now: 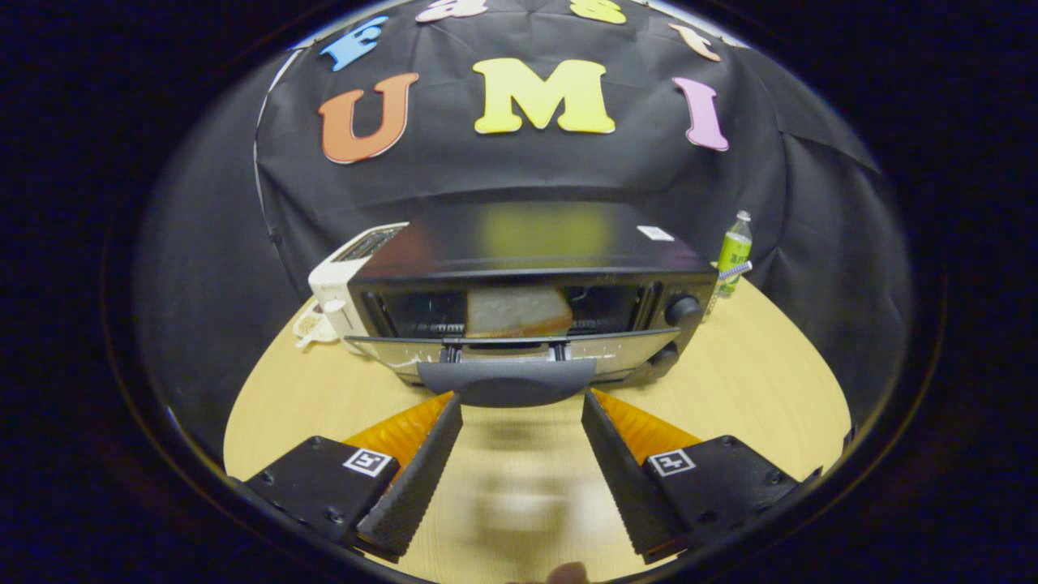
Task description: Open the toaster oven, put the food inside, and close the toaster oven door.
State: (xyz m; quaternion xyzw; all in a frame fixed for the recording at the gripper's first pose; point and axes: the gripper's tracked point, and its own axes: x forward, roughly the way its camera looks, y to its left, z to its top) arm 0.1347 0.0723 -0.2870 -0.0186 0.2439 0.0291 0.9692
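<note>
A black toaster oven [531, 243] stands on the wooden table [746, 373] just beyond my fingers. Its door [511, 353] hangs open, folded down toward me, with the dark handle [509, 381] at its front edge. A slice of bread [519, 312] lies inside on the rack. My gripper [521, 405] is open, its fingertips on either side of the door handle and just short of it, with nothing held between them.
A white pop-up toaster [345, 276] stands to the left of the oven, with a small white item [312, 324] in front of it. A green bottle [734, 251] stands to the oven's right. Two knobs [683, 308] sit on the oven's right front.
</note>
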